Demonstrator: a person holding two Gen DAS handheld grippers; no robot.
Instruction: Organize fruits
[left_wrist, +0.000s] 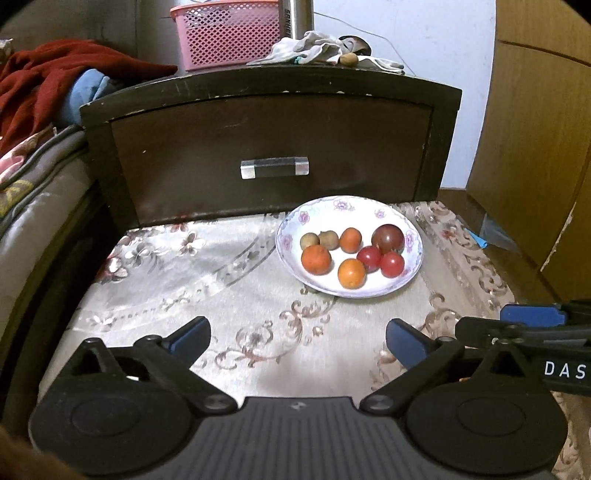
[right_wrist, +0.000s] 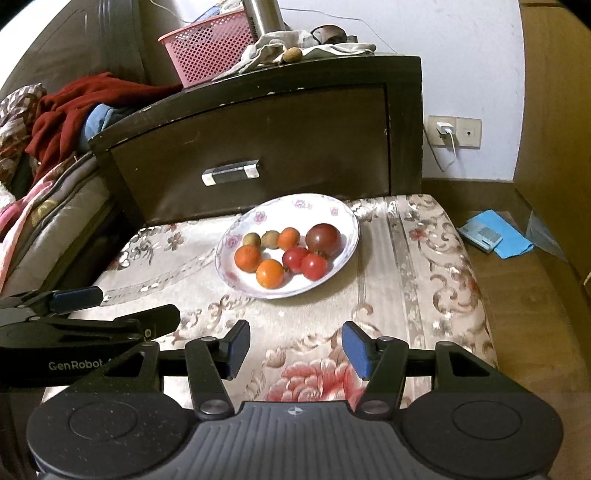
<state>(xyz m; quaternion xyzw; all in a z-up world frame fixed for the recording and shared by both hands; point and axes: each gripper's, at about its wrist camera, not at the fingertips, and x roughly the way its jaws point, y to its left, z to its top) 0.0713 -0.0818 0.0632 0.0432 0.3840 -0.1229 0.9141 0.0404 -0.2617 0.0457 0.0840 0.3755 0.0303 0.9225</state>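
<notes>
A white floral plate (left_wrist: 369, 206) (right_wrist: 332, 206) sits on the cloth-covered stool top. It holds several small fruits: three orange ones (left_wrist: 316, 259) (right_wrist: 248, 258), two red tomatoes (left_wrist: 392, 264) (right_wrist: 314, 267), a large dark tomato (left_wrist: 387, 238) (right_wrist: 323, 239) and two brownish fruits (left_wrist: 328, 240) (right_wrist: 270, 239). My left gripper (left_wrist: 297, 341) is open and empty, low over the cloth in front of the plate. My right gripper (right_wrist: 295, 349) is open and empty, also in front of the plate. Each gripper shows in the other's view, the right one (left_wrist: 524, 325) and the left one (right_wrist: 110, 310).
A dark nightstand with a drawer (left_wrist: 273, 162) (right_wrist: 255, 147) stands right behind the stool. On it are a pink basket (left_wrist: 227, 35) (right_wrist: 210, 48), a metal flask, cloths and a brown nut. A bed with red cloth (left_wrist: 55, 85) lies left. A blue item (right_wrist: 491, 232) lies on the floor right.
</notes>
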